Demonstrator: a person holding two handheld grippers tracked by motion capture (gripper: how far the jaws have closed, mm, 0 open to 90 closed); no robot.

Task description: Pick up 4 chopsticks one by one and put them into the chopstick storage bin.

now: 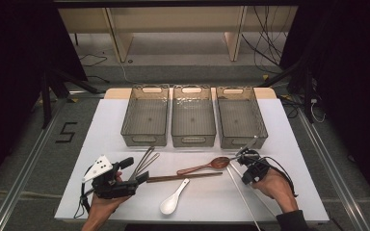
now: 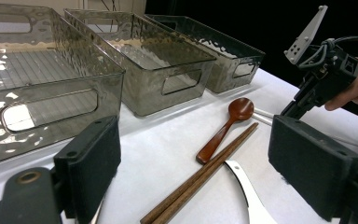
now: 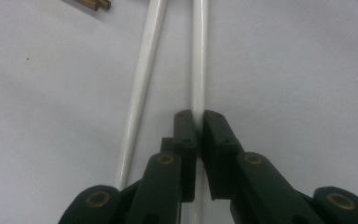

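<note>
White chopstick (image 3: 198,60), lying on the table (image 1: 289,144) with its long axis running straight away from the right gripper (image 3: 199,122), is pinched between the closed jaws, its twin (image 3: 142,79) free alongside; left gripper (image 2: 193,163) gapes wide, well apart.

One sign can be read: a large dark numeral "5" (image 1: 66,132), built from straight strips, on the grey floor (image 1: 38,159) at the left of the frame in the high view, just beside the left edge of the white surface (image 1: 279,144). No other lettering, label or brand can be made out in the high view or in either gripper view.
</note>
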